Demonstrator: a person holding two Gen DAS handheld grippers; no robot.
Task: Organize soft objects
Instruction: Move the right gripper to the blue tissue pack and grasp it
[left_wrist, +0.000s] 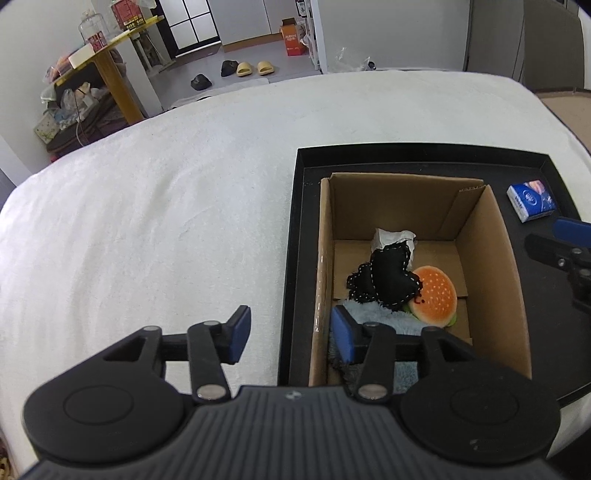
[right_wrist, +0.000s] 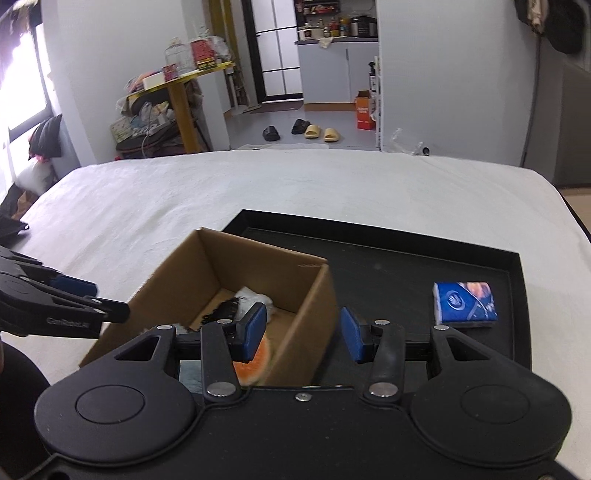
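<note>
An open cardboard box (left_wrist: 406, 199) stands in a black tray (left_wrist: 406, 153) on the white bed (left_wrist: 147, 221). Inside lie a burger plush (left_wrist: 436, 295), a black stitched plush (left_wrist: 388, 280), a light blue fluffy cloth (left_wrist: 369, 314) and a white crumpled item (left_wrist: 391, 238). My left gripper (left_wrist: 291, 336) is open, straddling the box's left wall, with one fingertip above the blue cloth. My right gripper (right_wrist: 303, 334) is open over the box's (right_wrist: 240, 266) right wall, not pressing on it. A blue tissue pack (right_wrist: 463, 304) lies on the tray (right_wrist: 406, 266) to the right.
Beyond the bed's far edge the floor holds slippers (right_wrist: 319, 133), an orange carton (right_wrist: 364, 110) and a cluttered yellow table (right_wrist: 184, 85). The white bedding stretches left of and behind the tray. The left gripper (right_wrist: 74, 295) shows at the right wrist view's left edge.
</note>
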